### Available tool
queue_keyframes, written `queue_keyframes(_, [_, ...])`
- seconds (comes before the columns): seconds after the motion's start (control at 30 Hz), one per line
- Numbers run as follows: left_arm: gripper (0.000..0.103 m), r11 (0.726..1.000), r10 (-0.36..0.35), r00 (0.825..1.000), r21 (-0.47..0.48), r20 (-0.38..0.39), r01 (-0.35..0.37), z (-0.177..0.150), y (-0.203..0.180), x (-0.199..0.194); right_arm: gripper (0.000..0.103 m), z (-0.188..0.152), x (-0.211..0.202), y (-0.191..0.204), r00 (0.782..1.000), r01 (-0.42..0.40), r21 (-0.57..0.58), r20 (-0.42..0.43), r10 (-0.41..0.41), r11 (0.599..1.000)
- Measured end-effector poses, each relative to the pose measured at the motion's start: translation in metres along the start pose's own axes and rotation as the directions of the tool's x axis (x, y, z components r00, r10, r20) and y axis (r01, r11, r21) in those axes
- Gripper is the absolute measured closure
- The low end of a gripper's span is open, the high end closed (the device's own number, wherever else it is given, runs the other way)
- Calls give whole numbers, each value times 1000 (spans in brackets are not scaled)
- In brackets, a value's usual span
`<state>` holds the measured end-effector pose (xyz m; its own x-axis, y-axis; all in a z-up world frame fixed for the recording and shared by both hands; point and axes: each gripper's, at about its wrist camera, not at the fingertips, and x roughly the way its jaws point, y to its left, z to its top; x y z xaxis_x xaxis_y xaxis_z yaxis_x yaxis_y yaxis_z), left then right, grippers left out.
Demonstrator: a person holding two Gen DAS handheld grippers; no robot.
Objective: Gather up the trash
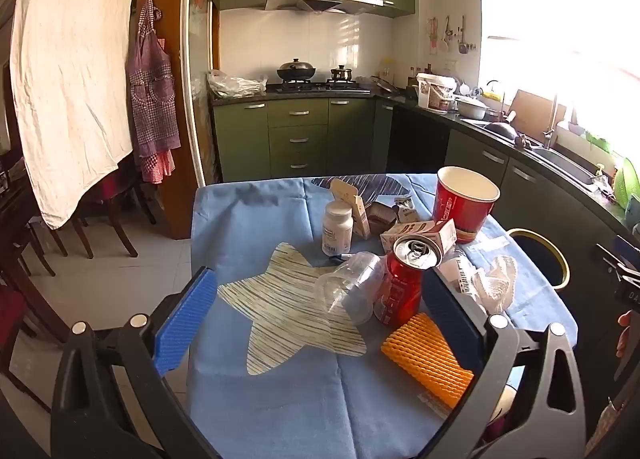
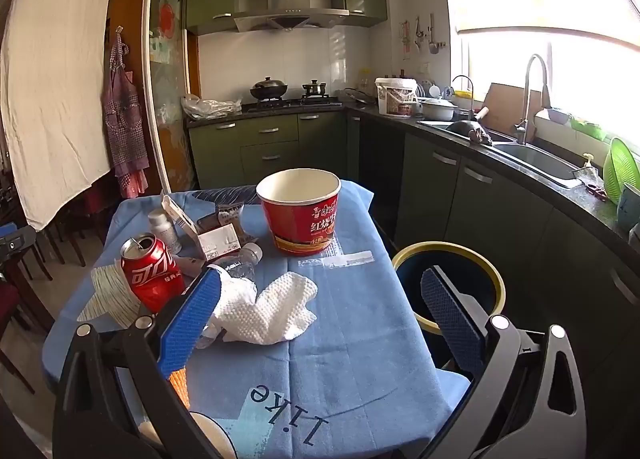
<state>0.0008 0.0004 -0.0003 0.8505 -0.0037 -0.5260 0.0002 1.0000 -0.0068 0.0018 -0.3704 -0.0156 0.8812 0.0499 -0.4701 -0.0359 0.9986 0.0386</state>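
Trash lies on a table with a blue cloth (image 1: 280, 399). In the left wrist view I see a red cola can (image 1: 404, 279), a clear plastic cup (image 1: 348, 291) on its side, a white pill bottle (image 1: 337, 227), a small carton (image 1: 420, 237), a red noodle bowl (image 1: 464, 203), an orange ridged sponge (image 1: 428, 359) and a crumpled white tissue (image 1: 494, 283). My left gripper (image 1: 320, 307) is open and empty, with the cup and can between its jaws. My right gripper (image 2: 320, 311) is open and empty, around the tissue (image 2: 268, 311). The can (image 2: 154, 271) and noodle bowl (image 2: 300, 211) also show there.
A round bin with a yellow rim (image 2: 448, 287) stands on the floor right of the table, also in the left wrist view (image 1: 540, 255). A dark counter with a sink (image 2: 532, 159) runs along the right. Wooden chairs (image 1: 100, 219) stand at the left.
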Motion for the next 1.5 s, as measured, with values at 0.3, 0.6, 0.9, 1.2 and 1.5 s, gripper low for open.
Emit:
queue_keyframes(0.3, [6,1000,-1,1000,6,5,1,0,-1,-1,4,0,0,-1,1000,-5,6,7,5,1000])
queue_keyframes(0.6, [6,1000,-2,1000,8,3,2,-3,-1,1,4,-1,0,-1,1000,-4,7,8,4,1000])
queue_keyframes(0.9, [6,1000,-8,1000,15,-3,8,-7,-9,6,4,-1,1,-1,1000,-2,6,7,2,1000])
queue_keyframes(1.2, [6,1000,-19,1000,19,-15,19,-6,-8,5,4,-2,4,0,1000,-1,6,4,1,1000])
queue_keyframes(1.5, [6,1000,-21,1000,21,-19,22,-6,-10,6,4,-3,6,1,1000,1,6,1,-1,1000])
